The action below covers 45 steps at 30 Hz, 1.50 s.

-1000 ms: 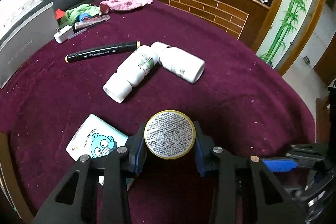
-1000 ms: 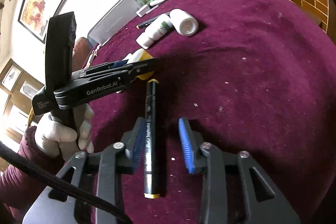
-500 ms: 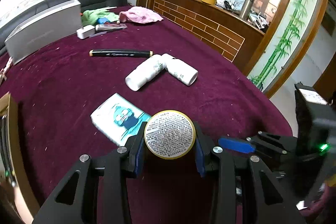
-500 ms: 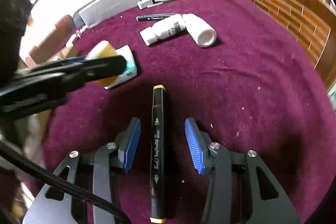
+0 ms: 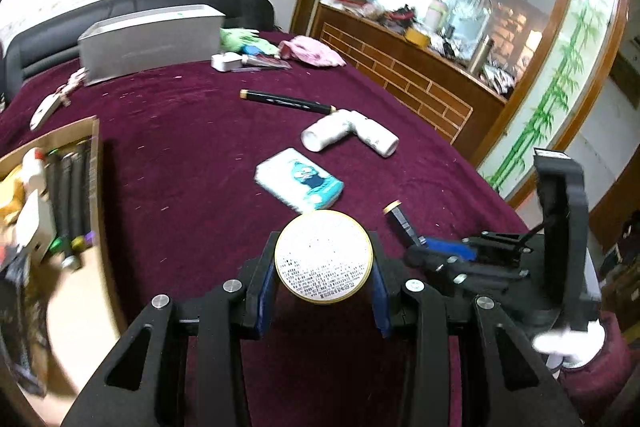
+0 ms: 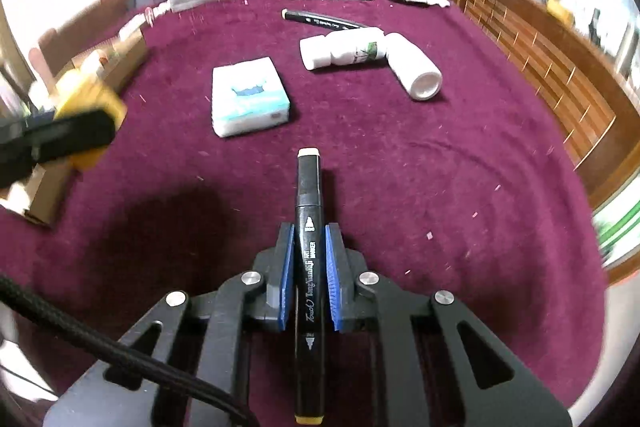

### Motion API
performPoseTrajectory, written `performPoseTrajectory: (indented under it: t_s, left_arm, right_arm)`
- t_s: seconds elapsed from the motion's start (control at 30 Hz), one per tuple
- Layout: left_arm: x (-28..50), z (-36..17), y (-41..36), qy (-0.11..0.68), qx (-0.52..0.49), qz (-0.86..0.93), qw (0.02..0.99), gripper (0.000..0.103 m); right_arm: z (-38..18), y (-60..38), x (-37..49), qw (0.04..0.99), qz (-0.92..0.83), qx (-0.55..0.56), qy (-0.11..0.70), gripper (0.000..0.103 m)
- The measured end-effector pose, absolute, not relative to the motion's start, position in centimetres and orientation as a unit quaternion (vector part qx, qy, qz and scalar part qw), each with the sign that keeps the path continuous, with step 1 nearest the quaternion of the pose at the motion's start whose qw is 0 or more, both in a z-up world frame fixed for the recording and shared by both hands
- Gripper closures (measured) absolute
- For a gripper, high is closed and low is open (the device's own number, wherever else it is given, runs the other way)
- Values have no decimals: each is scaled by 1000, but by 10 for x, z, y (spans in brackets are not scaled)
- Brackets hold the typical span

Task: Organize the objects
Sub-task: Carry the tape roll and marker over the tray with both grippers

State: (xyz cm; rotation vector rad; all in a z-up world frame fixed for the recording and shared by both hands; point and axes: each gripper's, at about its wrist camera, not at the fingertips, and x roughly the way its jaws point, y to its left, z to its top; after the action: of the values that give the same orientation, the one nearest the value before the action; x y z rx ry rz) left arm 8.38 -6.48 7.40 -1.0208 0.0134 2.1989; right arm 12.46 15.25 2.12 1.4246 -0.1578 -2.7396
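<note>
My left gripper (image 5: 323, 269) is shut on a round yellow jar (image 5: 323, 256), held above the maroon table; it shows blurred at the left of the right wrist view (image 6: 90, 105). My right gripper (image 6: 308, 259) is shut on a black marker (image 6: 308, 247) that points forward; its tip shows in the left wrist view (image 5: 400, 217). A cardboard box (image 5: 94, 187) holding markers and other items stands at the table's left. A tissue pack (image 6: 248, 97), two white bottles (image 6: 376, 57) and a second black marker (image 6: 320, 19) lie ahead on the table.
A grey case (image 5: 148, 41), a white charger (image 5: 226, 62), and green and pink cloths (image 5: 312, 51) lie at the far edge. A brick-pattern counter (image 5: 420, 83) runs along the right side. The table edge (image 6: 592, 219) curves at the right.
My right gripper has shut on the black marker. My left gripper has swung left with the jar, bringing the cardboard box into view.
</note>
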Motion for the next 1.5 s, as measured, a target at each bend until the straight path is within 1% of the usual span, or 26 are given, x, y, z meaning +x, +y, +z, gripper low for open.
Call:
performPoseTrajectory:
  t_s: [0.17,0.37,0.67,0.9,1.13,1.5]
  left_arm:
    - [94,80,-109,-37,-377,860,341,69]
    - [109,84,-160,-78,-359,875,315,69]
    - [121,104,-248,-107,-310,916,230,69]
    - [109,91,-300,-126,-312,927,167,69]
    - [92,69,-317,-109,-332,927,134,69]
    - [76,42,-326,-106,-376,913,115,69]
  right_arm:
    - [44,146,134,42,-894,438,-85,90]
    - [70,112,135,83,-900,418,-89,90]
    - [100,56,120,165,-898,397,-97,90]
    - [115,5,103,243,-876,401,-113,90]
    - [112,-49,92,283,-859,417,-89,90]
    - [60,-103,48,290,-816,494,-71,90]
